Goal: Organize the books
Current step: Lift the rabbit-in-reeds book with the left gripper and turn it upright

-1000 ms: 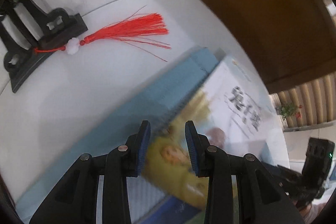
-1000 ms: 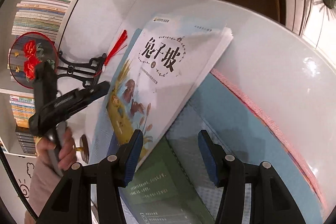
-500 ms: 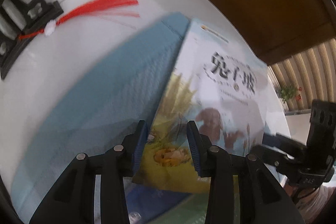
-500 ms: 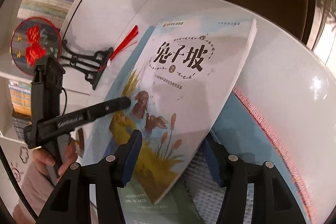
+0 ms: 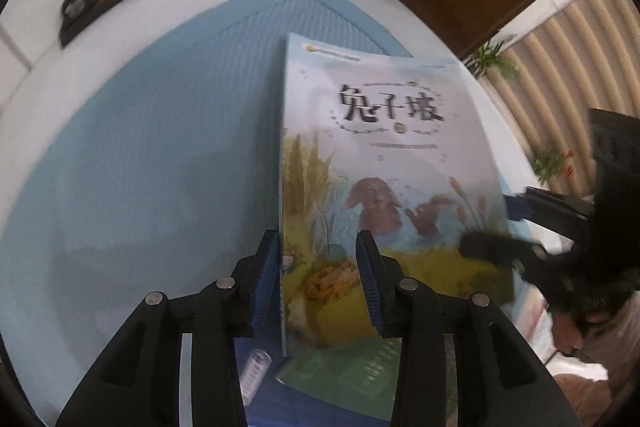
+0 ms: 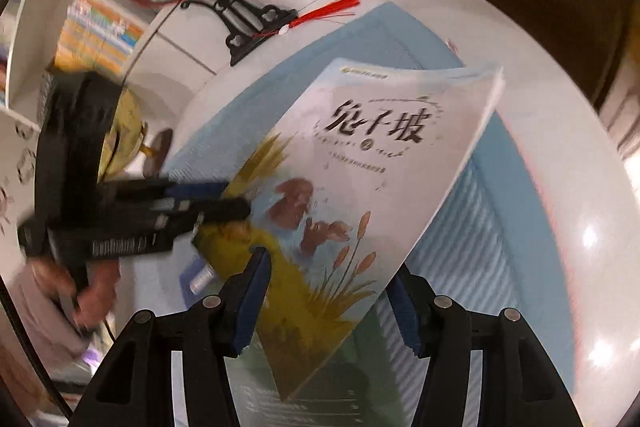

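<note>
The rabbit book [image 5: 384, 167] is held raised and tilted above the blue mat [image 5: 140, 155], its cover facing both cameras; this is likely so it can be squared up or carried to a stack, a judgement only.

The left gripper [image 5: 318, 279] straddles the book's spine corner at about 6 o'clock in the left wrist view; its jaws stand partly apart, the left pad just beside the spine edge, and whether they pinch the cover I cannot tell. In the right wrist view this same gripper reaches in from 9 o'clock with its tips on the book's left edge, which suggests it carries at least some weight.

The right gripper [image 6: 328, 303] has its jaws wide apart, with the book's lower corner lying between them; contact is not clear, so it looks like a support or guide, not a clamp.

A green book [image 5: 348, 375] lies flat beneath, at 6 o'clock; a small clear tube [image 5: 254, 371] sits beside it.

Open mat lies toward 9 and 12 o'clock; beyond it, the white bench [image 6: 560, 131] edge curves away at 3 o'clock; the fan stand [image 6: 244, 23] and red tassel [image 6: 332, 11] crowd 11 o'clock.
</note>
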The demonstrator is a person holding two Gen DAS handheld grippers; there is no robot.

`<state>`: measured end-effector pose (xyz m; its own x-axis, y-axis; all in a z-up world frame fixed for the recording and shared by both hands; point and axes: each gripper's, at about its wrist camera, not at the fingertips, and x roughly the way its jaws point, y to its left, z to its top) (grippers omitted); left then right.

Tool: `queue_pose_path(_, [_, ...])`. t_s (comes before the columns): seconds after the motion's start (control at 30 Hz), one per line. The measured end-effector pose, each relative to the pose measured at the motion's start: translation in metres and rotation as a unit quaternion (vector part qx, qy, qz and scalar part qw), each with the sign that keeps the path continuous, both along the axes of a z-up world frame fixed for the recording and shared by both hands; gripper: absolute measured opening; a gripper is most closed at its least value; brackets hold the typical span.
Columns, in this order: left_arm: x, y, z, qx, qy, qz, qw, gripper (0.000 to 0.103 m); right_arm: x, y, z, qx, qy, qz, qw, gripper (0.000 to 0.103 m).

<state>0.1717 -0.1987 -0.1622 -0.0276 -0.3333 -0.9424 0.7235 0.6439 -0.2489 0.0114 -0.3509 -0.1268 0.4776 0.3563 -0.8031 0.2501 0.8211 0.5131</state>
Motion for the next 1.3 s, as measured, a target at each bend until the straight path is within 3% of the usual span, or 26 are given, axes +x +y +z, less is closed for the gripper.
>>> queue_pose_path(0.13, [-0.018,0.032,0.011,-0.004,0.001,0.023,0.9997,0.035,-0.001,0.007,-0.005,0.033,0.021,-0.003,0.999,0.052])
queue_pose_path(0.2, [-0.028,0.046,0.017,0.000,-0.010,0.037,0.9993,0.035,-0.001,0.020,0.000,0.039,0.017,0.011,0.999,0.052])
queue_pose_path(0.3, [-0.035,0.073,0.021,-0.001,0.009,0.077,0.9970,0.035,-0.004,0.046,0.002,0.041,0.022,0.043,0.998,0.052])
queue_pose_path(0.4, [-0.070,0.102,0.017,0.000,0.022,0.103,0.9944,0.035,-0.018,0.069,-0.003,0.063,0.041,0.078,0.994,0.051])
queue_pose_path(0.53, [-0.108,0.132,-0.007,-0.026,0.098,0.154,0.9828,0.035,-0.046,0.081,-0.021,0.092,0.090,0.105,0.986,0.051])
queue_pose_path(0.63, [-0.120,0.143,-0.023,-0.028,0.122,0.179,0.9758,0.035,-0.066,0.078,-0.038,0.133,0.138,0.109,0.975,0.051])
queue_pose_path(0.77, [-0.119,0.150,-0.042,-0.046,0.156,0.212,0.9638,0.035,-0.088,0.061,-0.038,0.131,0.145,0.098,0.976,0.051])
queue_pose_path(0.9, [-0.113,0.142,-0.052,-0.055,0.166,0.204,0.9632,0.035,-0.087,0.051,-0.043,0.150,0.142,0.097,0.974,0.051])
queue_pose_path(0.97, [-0.107,0.135,-0.062,-0.066,0.188,0.205,0.9582,0.034,-0.082,0.056,-0.046,0.168,0.134,0.109,0.971,0.051])
queue_pose_path(1.1, [-0.108,0.130,-0.065,-0.040,0.179,0.202,0.9621,0.026,-0.073,0.066,-0.043,0.156,0.124,0.133,0.971,0.051])
queue_pose_path(1.2, [-0.103,0.135,-0.069,-0.043,0.202,0.228,0.9514,0.025,-0.071,0.066,-0.042,0.155,0.111,0.135,0.972,0.051])
queue_pose_path(1.3, [-0.103,0.145,-0.071,-0.043,0.212,0.235,0.9477,0.024,-0.068,0.058,-0.045,0.161,0.090,0.127,0.975,0.043])
